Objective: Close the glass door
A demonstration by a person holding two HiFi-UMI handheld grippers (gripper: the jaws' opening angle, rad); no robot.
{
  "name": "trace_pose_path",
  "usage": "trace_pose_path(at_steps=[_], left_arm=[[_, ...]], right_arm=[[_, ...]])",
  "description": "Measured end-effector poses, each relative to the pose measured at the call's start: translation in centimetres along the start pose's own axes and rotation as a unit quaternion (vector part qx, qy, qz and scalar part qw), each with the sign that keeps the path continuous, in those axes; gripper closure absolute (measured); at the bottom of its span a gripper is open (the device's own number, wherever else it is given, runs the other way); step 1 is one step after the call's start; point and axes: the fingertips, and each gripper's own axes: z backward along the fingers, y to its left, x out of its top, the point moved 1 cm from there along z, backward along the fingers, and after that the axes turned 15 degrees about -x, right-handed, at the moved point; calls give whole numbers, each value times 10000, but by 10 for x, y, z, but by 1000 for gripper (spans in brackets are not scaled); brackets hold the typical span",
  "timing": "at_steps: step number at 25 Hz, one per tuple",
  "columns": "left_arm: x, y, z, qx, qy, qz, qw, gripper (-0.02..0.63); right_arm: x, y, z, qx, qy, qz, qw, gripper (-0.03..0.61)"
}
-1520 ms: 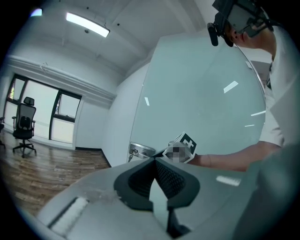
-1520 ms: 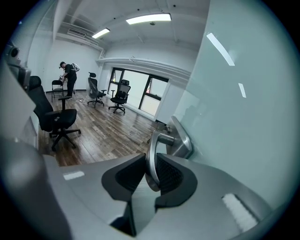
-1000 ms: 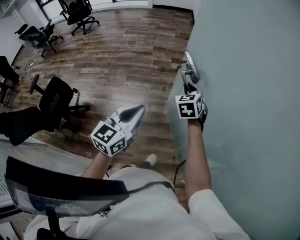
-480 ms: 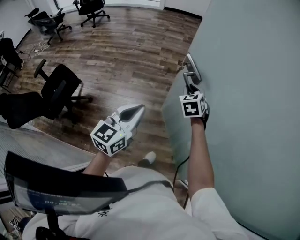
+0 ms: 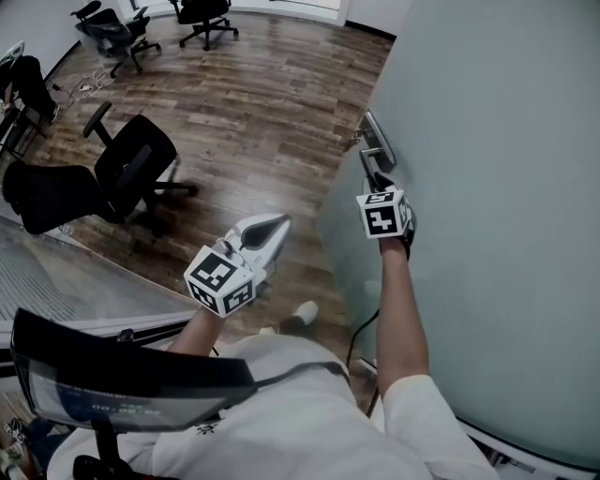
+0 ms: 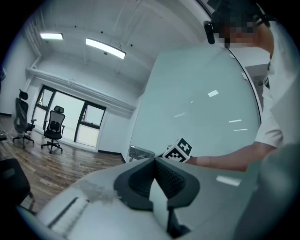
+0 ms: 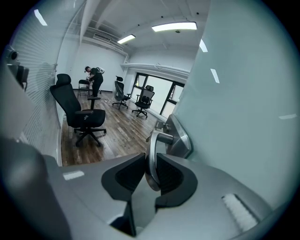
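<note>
The frosted glass door [image 5: 487,187] fills the right of the head view, its free edge out over the wooden floor. A metal lever handle [image 5: 373,148] on a steel plate sits near that edge. My right gripper [image 5: 380,183] is shut on the door handle; in the right gripper view the lever [image 7: 152,154] runs down between the two dark pads of my right gripper [image 7: 151,171]. My left gripper [image 5: 277,223] hangs in the air left of the door, shut with nothing in it. In the left gripper view, the left gripper [image 6: 153,161] points at the door [image 6: 197,108] with its pads together.
A black office chair [image 5: 141,164] stands on the wooden floor to the left, and more chairs [image 5: 202,14] stand at the back. A striped glass partition [image 5: 56,272] runs along the lower left. Far back in the room a person [image 7: 96,77] stands by a desk.
The door has swung over the floor with my right gripper still on its handle. My left gripper has moved along beside it. The office chair sits further right in the head view.
</note>
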Motion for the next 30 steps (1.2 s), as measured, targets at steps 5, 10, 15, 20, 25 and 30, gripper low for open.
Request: trace_pose_path(at_steps=[5,10,15,20,25,30], left_arm=[[0,-15,39,104,-94,-24,9999,609],[-7,-27,78,159,-148,-13,9998,609],[-6,-33,108,271,-197,0,9994,609],[-12,-43,137,365,-275,-37,9989,609],[-12,-60,157,492,-394,-17,9980,609],[-21,-77,168,721,-434,37,9964,609]], right_arm=[[7,35,26,120,-50,207,9997,497],[15,71,49,210,-191,336,9990,494],[23,95,68,288,-277,452,9982,492],[20,122,88,373,-318,593,9970,492],[21,142,111,487,-381,774,9951,494],[26,159,124,657,-536,839,9929,495]])
